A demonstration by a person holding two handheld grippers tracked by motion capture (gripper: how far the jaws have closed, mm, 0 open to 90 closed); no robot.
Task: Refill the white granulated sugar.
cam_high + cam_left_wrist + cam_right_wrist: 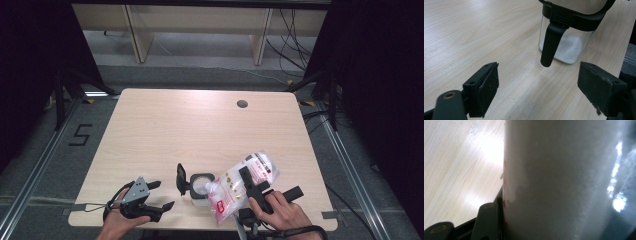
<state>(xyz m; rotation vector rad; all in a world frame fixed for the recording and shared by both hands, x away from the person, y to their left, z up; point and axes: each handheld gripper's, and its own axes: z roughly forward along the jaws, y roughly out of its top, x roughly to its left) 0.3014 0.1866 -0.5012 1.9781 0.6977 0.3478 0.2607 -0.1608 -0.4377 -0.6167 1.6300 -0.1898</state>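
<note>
Gripped mid-body by the right gripper (250, 184), jaws partly closed on it: soft plastic bag (243, 186) of white powder, tilted over the open jar (201, 186) near the table (200, 130) front edge. Limp, slippery film (shifting weight inside); best pinched high. Left gripper (162, 196) wide open, empty, near the jar.

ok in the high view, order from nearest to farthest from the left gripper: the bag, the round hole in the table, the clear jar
1. clear jar with its black flip lid, just right of the left gripper.
2. bag, past the jar, clamped in the right gripper.
3. round hole, at the table's far right.
</note>
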